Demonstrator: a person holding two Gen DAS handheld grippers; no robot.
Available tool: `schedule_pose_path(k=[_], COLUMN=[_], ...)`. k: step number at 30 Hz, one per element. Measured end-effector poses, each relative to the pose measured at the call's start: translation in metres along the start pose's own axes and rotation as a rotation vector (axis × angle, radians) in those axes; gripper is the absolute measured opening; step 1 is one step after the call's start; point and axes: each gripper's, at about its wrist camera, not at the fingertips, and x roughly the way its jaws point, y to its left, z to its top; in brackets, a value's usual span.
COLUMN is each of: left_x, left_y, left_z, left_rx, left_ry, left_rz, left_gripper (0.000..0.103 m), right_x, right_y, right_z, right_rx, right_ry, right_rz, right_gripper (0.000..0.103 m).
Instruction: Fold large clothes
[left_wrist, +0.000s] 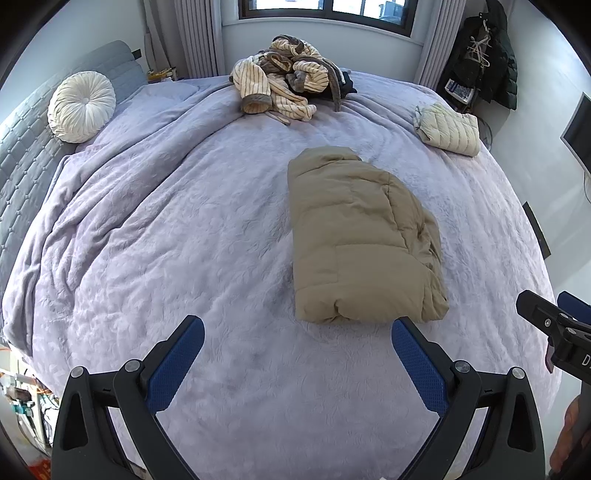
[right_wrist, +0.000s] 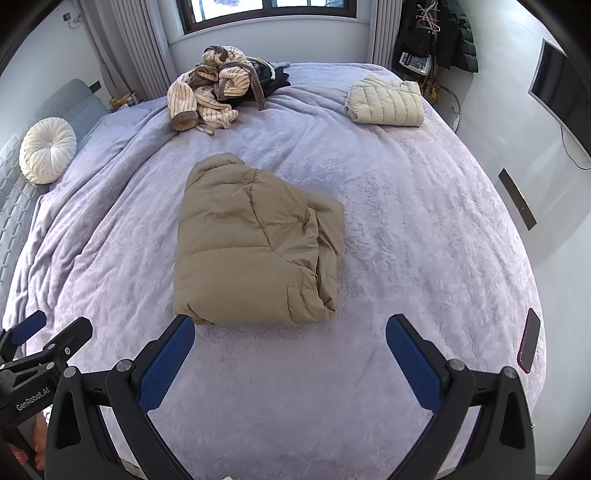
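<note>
tan puffer jacket (left_wrist: 362, 236) lies folded, centre of frame, on lavender bed (left_wrist: 184, 240). left gripper (left_wrist: 297, 347) and right gripper (right_wrist: 290, 343) both wide open, empty, just short of its near edge. risk: puffy fill springs the loose right-side layers open if lifted unevenly.

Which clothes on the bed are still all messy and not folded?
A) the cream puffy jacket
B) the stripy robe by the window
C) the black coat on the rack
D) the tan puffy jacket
B: the stripy robe lies in a crumpled heap at the far side of the bed, while the tan jacket and the cream jacket are folded bundles.
</note>
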Motion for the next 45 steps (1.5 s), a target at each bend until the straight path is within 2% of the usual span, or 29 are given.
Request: schedule_pose_path(k=[45], left_x=[0.0008], left_y=[-0.0002], left_z=[0.0021], left_rx=[0.002], left_ry=[0.0], left_rz=[-0.002], left_gripper=[0.102], right_x=[-0.001], right_y=[0.0048], right_z=[-0.0019], right_rx=[0.0], right_ry=[0.0], right_rz=[-0.006], right_gripper=[0.103])
